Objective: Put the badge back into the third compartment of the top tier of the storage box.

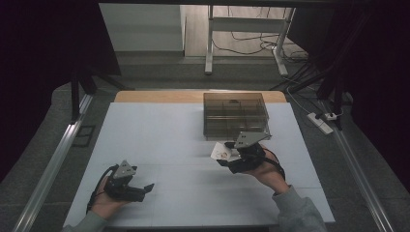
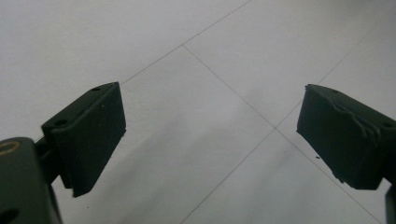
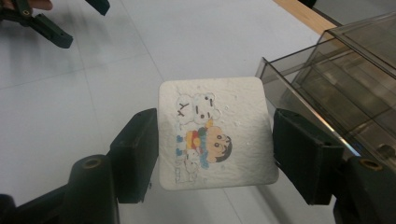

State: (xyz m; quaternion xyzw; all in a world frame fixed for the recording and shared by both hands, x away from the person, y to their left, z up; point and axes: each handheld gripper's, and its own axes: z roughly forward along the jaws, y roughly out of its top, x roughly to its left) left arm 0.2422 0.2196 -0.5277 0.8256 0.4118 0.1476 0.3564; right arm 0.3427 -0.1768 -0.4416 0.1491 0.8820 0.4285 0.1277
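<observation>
Claw of the right gripper (image 3: 215,154) clamped on opposite edges of a square white cartoon-printed coaster (image 3: 215,133), seemingly light and stiff, near the table's (image 1: 159,140) far right corner; left gripper (image 2: 210,135) gapes empty

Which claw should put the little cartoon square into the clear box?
The right claw. It already grips the cartoon square and sits beside the clear box. The left claw is open, farther away.

This looks like a lab or recording workspace. A white-topped table with a wooden far edge (image 1: 193,130) stands between bare metal frame rails (image 1: 53,164), hemmed in by dark curtains (image 1: 43,43). Loose black cables (image 1: 251,46) and a white power strip (image 1: 320,123) lie on the grey carpeted floor (image 1: 159,70).
</observation>
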